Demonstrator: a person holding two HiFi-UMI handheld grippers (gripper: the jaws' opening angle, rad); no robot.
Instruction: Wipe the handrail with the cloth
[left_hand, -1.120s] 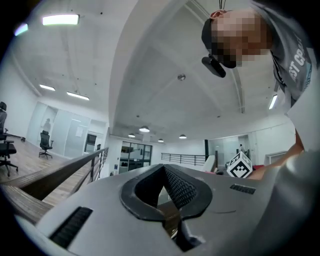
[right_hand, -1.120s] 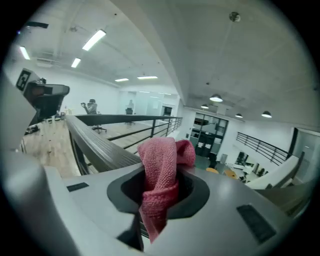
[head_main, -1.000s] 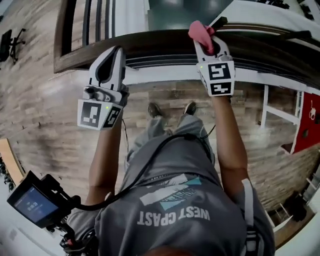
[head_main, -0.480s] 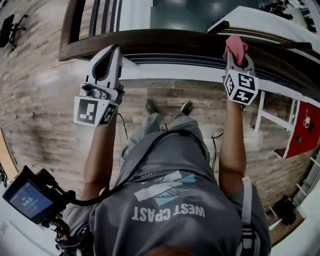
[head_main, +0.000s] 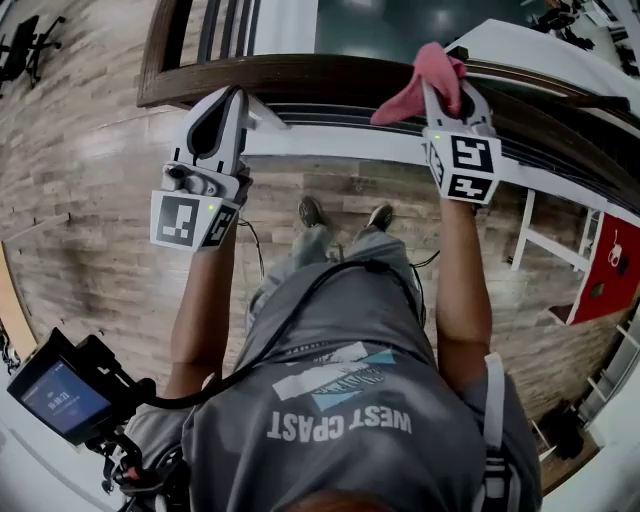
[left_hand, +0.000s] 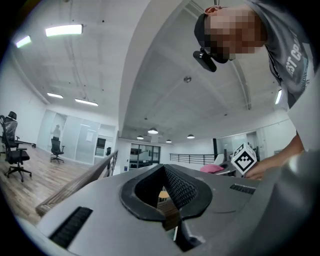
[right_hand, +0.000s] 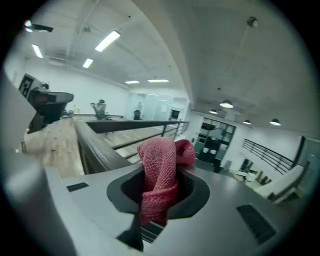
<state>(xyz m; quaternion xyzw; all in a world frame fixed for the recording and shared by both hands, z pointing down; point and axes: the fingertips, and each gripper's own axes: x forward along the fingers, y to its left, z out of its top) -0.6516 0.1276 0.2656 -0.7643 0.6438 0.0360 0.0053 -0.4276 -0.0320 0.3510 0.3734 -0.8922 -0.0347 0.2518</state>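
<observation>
Right tool (head_main: 446, 88) pinches the cloth (head_main: 415, 90) over the handrail (head_main: 320, 78). Left tool (head_main: 233, 100), closed and empty, is at the near edge, bare rail between them.

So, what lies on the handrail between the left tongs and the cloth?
Nothing: the head view shows bare handrail from the left tongs to the cloth.

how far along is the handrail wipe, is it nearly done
Done: the cloth is picked up, clamped in the right hand-held gripper. In hand: it is held at the handrail, though contact can't be confirmed. To do: no sign shows how much rail is wiped, so treat most as pending. The left hand-held gripper is shut and empty.
</observation>
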